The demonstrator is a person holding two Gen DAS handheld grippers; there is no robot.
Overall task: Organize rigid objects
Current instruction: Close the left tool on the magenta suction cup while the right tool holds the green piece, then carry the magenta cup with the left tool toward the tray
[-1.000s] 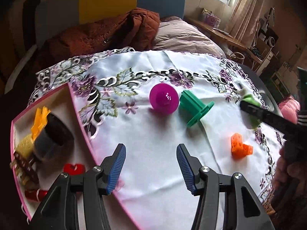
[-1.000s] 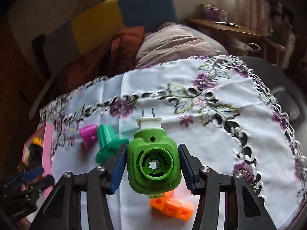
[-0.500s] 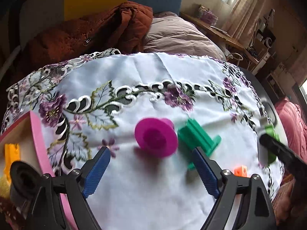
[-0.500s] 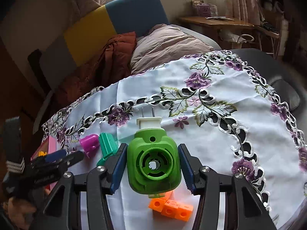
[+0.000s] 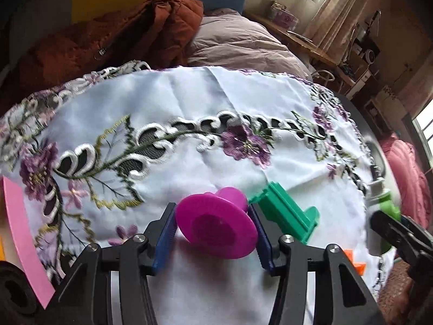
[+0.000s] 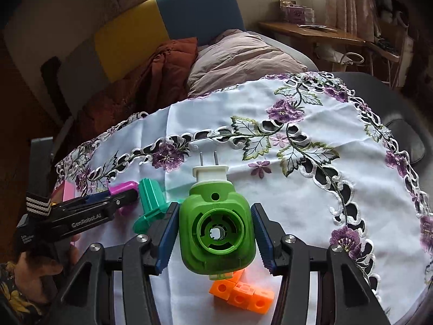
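Your left hand-held gripper (image 5: 213, 233) has just been closing, its blue pads now flanking the wide flange of the magenta spool (image 5: 216, 228) on the worktop (image 5: 189, 100), the teal piece (image 5: 286, 216) just beside it at three o'clock. Your right hand-held gripper (image 6: 215, 239) grips the green plug-in unit (image 6: 216, 230) above the orange blocks (image 6: 242, 293). The spool pickup looks in hand; next, lift it toward the pink tray (image 5: 21, 233) at nine o'clock.

Table: was covered by a white cloth (image 6: 222, 113) embroidered with purple flowers.
Seat behind: chair back (image 6: 151, 27) in yellow and blue panels, rust jacket (image 5: 121, 35) draped over it.
Window side: pale curtain (image 5: 333, 8), wooden shelf (image 6: 311, 33) beneath.
Light: daylight.
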